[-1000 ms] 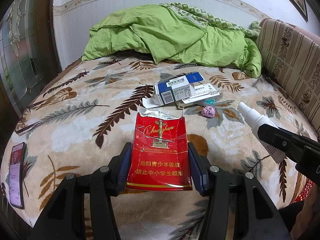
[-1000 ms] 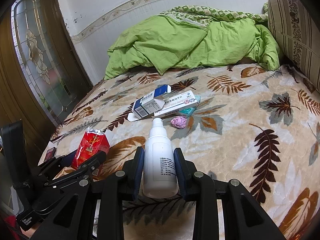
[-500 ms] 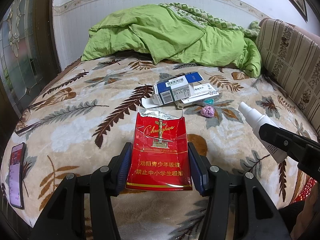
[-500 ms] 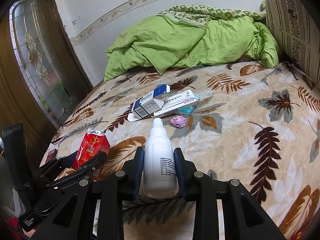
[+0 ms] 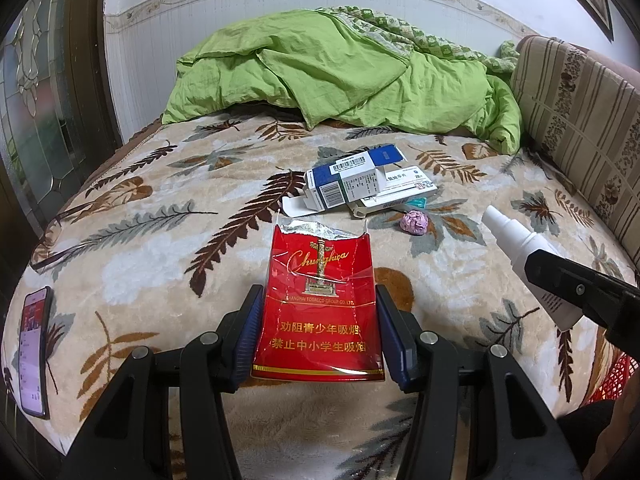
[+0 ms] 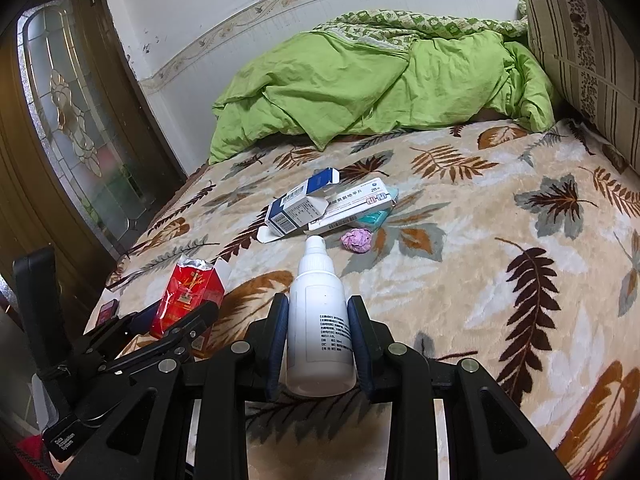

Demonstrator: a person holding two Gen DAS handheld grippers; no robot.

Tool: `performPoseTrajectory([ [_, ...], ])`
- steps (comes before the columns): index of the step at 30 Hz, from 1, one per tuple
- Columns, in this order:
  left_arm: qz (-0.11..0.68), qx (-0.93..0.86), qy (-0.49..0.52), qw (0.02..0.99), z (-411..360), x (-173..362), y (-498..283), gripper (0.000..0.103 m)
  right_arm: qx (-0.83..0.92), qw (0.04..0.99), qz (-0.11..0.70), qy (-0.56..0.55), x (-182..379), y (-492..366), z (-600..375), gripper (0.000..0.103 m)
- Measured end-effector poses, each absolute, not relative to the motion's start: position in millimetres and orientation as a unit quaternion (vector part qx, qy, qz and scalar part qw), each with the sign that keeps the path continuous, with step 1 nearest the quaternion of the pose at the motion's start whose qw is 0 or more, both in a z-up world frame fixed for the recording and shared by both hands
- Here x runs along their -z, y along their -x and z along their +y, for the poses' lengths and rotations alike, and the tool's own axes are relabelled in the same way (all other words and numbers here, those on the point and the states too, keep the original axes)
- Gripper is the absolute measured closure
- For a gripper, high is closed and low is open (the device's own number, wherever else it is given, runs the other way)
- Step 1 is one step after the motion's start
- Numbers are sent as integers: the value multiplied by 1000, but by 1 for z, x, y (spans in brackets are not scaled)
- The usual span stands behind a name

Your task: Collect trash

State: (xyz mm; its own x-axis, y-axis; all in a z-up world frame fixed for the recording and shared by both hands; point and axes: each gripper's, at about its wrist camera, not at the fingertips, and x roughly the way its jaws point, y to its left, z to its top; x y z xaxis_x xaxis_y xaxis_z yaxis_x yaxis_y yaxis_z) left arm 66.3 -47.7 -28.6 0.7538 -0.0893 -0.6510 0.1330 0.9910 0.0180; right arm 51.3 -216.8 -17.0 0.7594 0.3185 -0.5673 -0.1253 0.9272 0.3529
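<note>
My left gripper (image 5: 319, 334) is shut on a torn red cigarette pack (image 5: 319, 300), held above the near edge of the bed; the pack also shows in the right wrist view (image 6: 188, 296). My right gripper (image 6: 319, 340) is shut on a white spray bottle (image 6: 319, 320), which shows in the left wrist view (image 5: 528, 264) at the right. On the leaf-patterned blanket (image 5: 140, 240) lie a blue-and-white carton (image 5: 348, 184), a long white box (image 5: 404, 190), a teal packet (image 6: 374, 218) under it and a crumpled pink wrapper (image 5: 415, 223).
A green quilt (image 5: 340, 76) is piled at the far end of the bed. A striped cushion (image 5: 580, 120) stands along the right. A phone (image 5: 34, 344) lies at the bed's left edge. A glass-panelled door (image 6: 76, 136) is on the left. Something red (image 5: 612, 376) shows low right.
Both grippers keep their holds and have barely moved. The right wrist view has drifted slightly, so the bed looks a little lower.
</note>
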Motion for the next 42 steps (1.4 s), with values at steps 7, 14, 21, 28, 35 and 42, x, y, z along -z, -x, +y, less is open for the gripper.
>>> performPoseTrajectory([
  [7, 344, 66, -26, 936, -51, 27, -61, 51, -118, 924, 327, -159, 15, -40, -221, 71],
  [14, 336, 101, -24, 936, -62, 9, -36, 51, -112, 916, 335, -190, 12, -16, -239, 71],
  [21, 343, 172, -40, 923, -96, -1, -7, 51, -87, 923, 319, -197, -7, 32, -275, 71],
  [28, 349, 263, -53, 898, -156, -18, 17, 51, -4, 922, 310, -233, -11, 96, -351, 71],
  [35, 367, 375, -82, 848, -237, -24, 48, 51, 96, 909, 299, -273, -8, 165, -428, 71],
  [42, 390, 467, -106, 786, -314, -17, 81, 51, 163, 890, 295, -308, 2, 214, -481, 71],
])
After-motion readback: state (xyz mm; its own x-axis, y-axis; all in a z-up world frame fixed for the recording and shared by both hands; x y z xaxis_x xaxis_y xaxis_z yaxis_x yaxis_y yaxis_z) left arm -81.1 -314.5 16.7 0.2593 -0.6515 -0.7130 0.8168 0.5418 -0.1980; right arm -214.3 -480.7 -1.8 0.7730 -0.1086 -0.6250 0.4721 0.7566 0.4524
